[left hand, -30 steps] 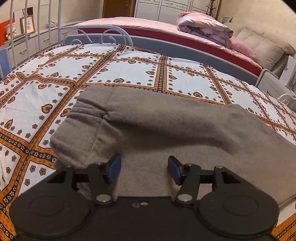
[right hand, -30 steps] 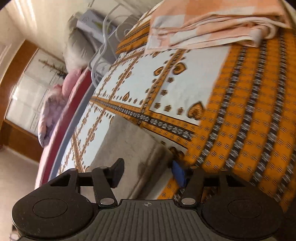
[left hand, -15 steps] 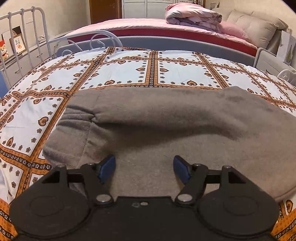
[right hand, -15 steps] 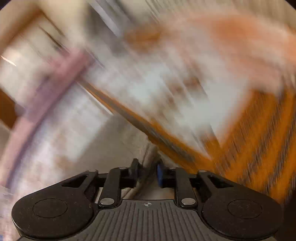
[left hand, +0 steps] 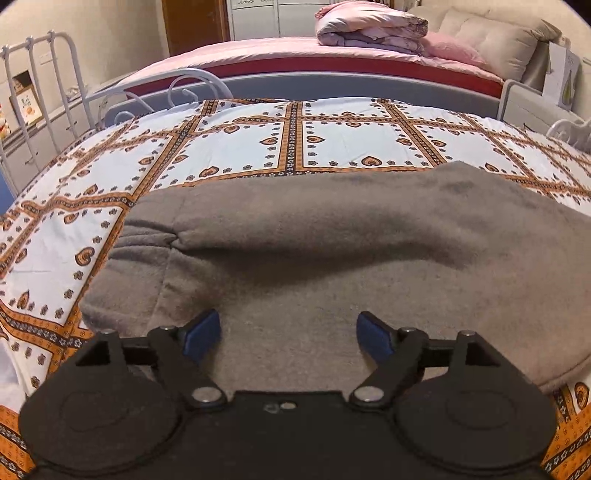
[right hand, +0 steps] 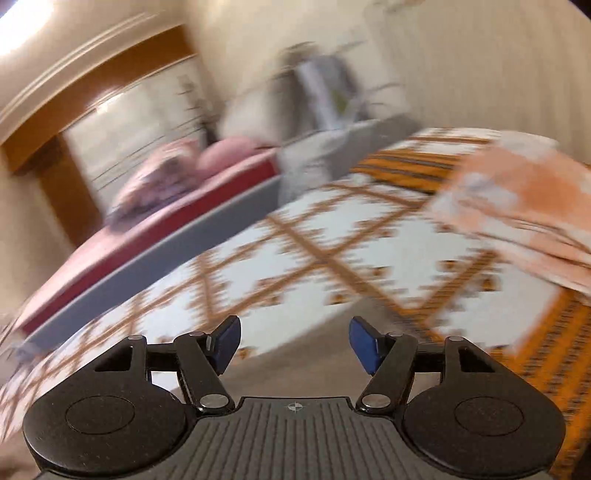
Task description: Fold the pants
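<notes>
The grey fleece pants (left hand: pixel 332 258) lie folded lengthwise on the patterned bedspread (left hand: pixel 332 144), with the cuffs at the left. My left gripper (left hand: pixel 288 334) is open and empty, just above the near part of the pants. My right gripper (right hand: pixel 294 343) is open and empty, above the bed. Its view is blurred by motion; a strip of grey fabric (right hand: pixel 314 354) shows between and below its fingers.
A folded orange-and-white blanket (right hand: pixel 517 206) lies on the bed at the right. A white metal bed frame (left hand: pixel 48 92) stands at the far left. A second bed with a pink cover (left hand: pixel 295 55) and a rolled quilt (left hand: pixel 369 26) stands behind.
My right gripper shut on the pants' edge half a second ago, then opened and swung upright. My left gripper opened slightly wider and its view turned a little to the left.
</notes>
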